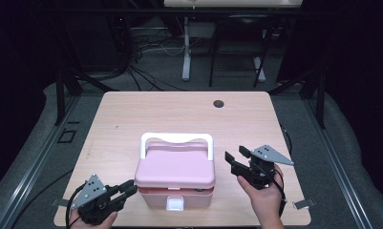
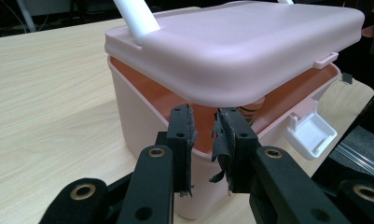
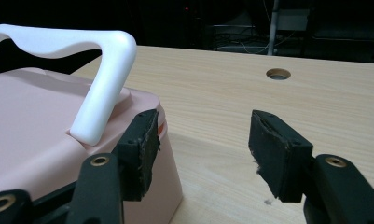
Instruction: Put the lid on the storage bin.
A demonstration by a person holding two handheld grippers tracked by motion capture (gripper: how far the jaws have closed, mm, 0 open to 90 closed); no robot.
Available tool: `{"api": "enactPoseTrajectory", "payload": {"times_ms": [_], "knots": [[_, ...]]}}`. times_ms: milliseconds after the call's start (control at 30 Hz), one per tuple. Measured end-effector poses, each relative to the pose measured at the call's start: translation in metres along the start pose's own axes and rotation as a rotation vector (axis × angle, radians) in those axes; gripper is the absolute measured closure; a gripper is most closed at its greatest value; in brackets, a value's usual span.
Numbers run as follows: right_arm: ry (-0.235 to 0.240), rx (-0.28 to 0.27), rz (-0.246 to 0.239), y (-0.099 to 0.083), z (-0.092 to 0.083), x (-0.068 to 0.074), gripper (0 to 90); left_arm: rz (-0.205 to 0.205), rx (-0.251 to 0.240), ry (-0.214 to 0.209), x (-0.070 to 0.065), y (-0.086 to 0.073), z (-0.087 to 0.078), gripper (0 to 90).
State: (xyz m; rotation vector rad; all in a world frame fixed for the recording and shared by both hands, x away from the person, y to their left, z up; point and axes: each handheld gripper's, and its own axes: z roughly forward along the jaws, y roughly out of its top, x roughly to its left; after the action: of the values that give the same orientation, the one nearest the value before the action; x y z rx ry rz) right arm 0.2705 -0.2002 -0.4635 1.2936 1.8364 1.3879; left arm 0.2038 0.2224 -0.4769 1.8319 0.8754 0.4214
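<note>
Box: the pink box (image 1: 175, 179) is sitting near the table (image 1: 132, 109)'s front edge, its lid (image 2: 240, 46) lifted ajar.
Left gripper (image 1: 127, 191): jaws are standing narrowly apart at the box's corner, gripping nothing.
Right gripper (image 1: 236, 160): jaws are gaping wide beside the box.
Room: bare tabletop is stretching behind the box.
Left gripper view: it is revealing the white latch (image 2: 310, 133) hanging open.

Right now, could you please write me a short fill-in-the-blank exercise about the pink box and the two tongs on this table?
1. The pink plastic box has a carrying handle coloured ____.
2. The box's pink lid sits ____, leaving a gap above the rim.
3. The white latch on the box's front hangs ____.
4. The right tongs stand ____, with nothing between them, beside the box on the light wooden table.

Missing words: white; ajar; unfastened; open
</note>
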Motion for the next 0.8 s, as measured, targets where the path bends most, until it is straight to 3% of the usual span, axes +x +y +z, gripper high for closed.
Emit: {"api": "enactPoseTrajectory", "payload": {"times_ms": [800], "knots": [[0.001,0.01,-0.003,-0.002,0.002,0.0,42.5,0.013,0.05,0.002,0.0,-0.012,0.004,75.8]]}}
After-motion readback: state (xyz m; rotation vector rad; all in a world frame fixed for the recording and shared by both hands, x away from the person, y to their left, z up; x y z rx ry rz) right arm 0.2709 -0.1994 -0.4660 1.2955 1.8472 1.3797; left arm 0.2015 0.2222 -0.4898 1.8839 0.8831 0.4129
